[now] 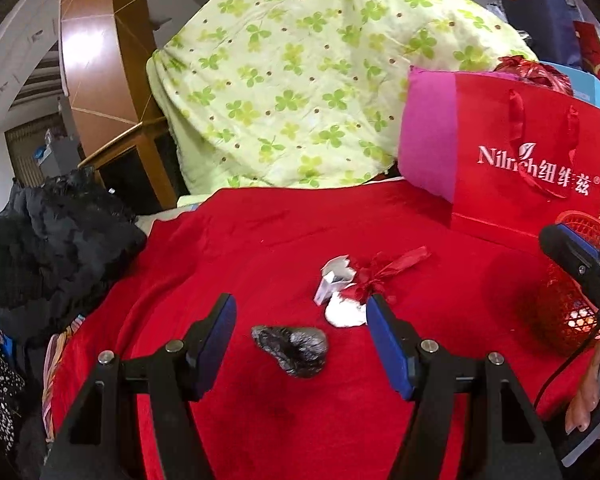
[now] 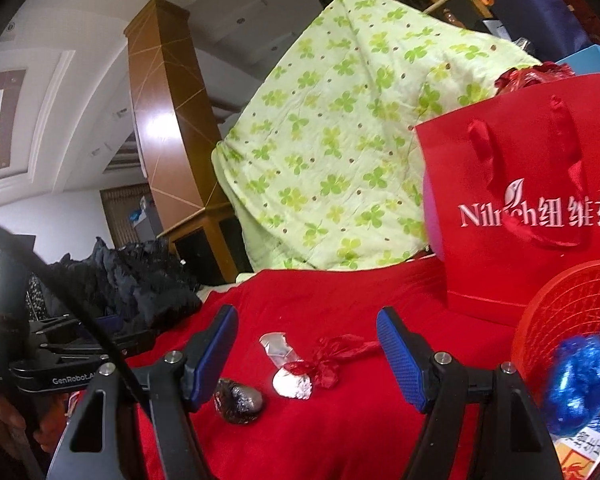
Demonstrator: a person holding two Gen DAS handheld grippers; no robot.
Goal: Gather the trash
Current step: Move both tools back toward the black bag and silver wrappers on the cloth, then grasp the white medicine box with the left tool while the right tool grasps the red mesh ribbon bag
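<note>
Your left tool (image 1: 301, 338) – jaws apart, nothing gripped; crumpled black wrapper (image 1: 290, 350) lies on red cloth (image 1: 228, 248) between its fingers, untouched. Just right of it: silver foil piece (image 1: 344, 312), white torn scrap (image 1: 334, 276), red ribbon wrapper (image 1: 384, 270), close together. Your right tool (image 2: 306, 354) – also open, empty. Red mesh basket (image 2: 560, 312) far right, blue crumpled wrapper (image 2: 584, 384) inside.

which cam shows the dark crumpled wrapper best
Left wrist view: the dark crumpled wrapper lies whole and unobstructed between the left gripper's fingers. In the right wrist view the dark crumpled wrapper is smaller, off-centre and touches a finger's edge.
</note>
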